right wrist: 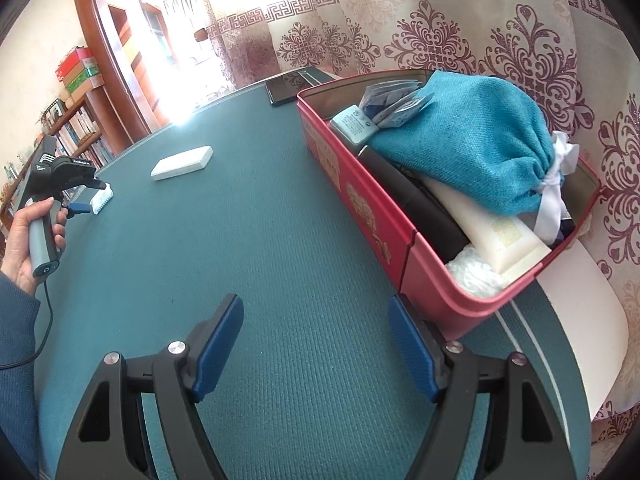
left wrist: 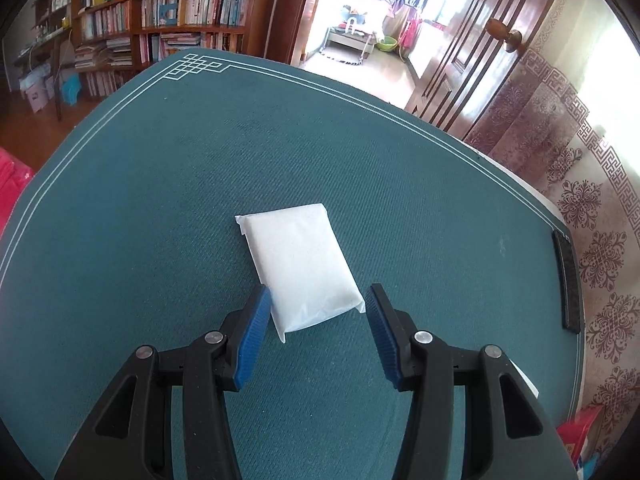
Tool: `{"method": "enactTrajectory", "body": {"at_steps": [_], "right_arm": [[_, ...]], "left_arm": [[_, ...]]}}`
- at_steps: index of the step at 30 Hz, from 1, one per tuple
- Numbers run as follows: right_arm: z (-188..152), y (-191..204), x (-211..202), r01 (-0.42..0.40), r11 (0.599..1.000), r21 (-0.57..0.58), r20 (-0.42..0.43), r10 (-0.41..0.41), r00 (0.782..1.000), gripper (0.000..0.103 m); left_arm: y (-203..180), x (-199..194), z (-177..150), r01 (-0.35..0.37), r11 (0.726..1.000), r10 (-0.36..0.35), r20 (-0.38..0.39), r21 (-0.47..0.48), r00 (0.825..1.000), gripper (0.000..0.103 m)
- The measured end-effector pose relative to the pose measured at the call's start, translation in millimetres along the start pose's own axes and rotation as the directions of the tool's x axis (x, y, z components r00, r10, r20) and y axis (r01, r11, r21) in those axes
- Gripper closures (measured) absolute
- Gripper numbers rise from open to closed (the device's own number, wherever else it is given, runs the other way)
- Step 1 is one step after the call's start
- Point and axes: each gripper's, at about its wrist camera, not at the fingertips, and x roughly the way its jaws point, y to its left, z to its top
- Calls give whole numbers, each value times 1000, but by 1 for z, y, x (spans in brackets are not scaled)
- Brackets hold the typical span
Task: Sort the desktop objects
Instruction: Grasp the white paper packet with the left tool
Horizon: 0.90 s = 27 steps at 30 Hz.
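Two grippers are in service over a teal, ribbed-weave table mat (right wrist: 280,208) edged with white border lines. At far left of the right wrist view, a hand (right wrist: 30,236) grips the grey handle of the left gripper (left wrist: 316,300). Its blue ridged pads stand parted either side of the near end of a white packet (left wrist: 300,268), soft, flat and rectangular, lying on the mat; the pads look just beside it, not pressing, which suggests a pick-up being lined up. Further along, a second white slab (right wrist: 182,163), firmer-edged, lies flat and well apart from everything. A dark phone-like slab (right wrist: 286,88) rests near the far edge. The right gripper (right wrist: 316,340) has its jaws wide and empty above bare mat, apparently waiting. At right, a red box (right wrist: 360,200) with a smooth wall and floral print already holds a turquoise knit pouch (right wrist: 468,136) tied with white ribbon, plus paper items, evidently the sorting destination.
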Motion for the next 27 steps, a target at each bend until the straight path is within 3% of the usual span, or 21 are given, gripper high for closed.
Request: {"method": "enactTrajectory", "body": {"at_steps": [3,6,11,15,18,22,27], "right_arm": [[0,1,1,6,1000,-7,-10,-6,1000,25],[1,4,3,8,1000,-26,-26,-8,1000,25],[14,19,5,-25,990,-141,-64,17,998,25],[38,44,2,-49,966,-255,-13,47,999,24],[58,66,6,-101,951,-292,0,106,994,24],[74,103,23,-121,900,-419,54,158,986,24],[90,145,75,-162,816,-555,-5,191,982,24]], "left_arm": [[-1,10,4,-25,1000,25,10,-8,1000,49],[-5,18,5,-57,998,57,19,11,998,38],[-17,24,1,-111,985,102,68,131,992,30],[-20,25,-6,-145,967,124,109,210,986,30],[-17,20,-5,-140,966,117,118,219,986,45],[-14,20,-3,-107,972,88,97,207,991,47],[-18,12,-8,-52,975,35,81,215,996,47]]}}
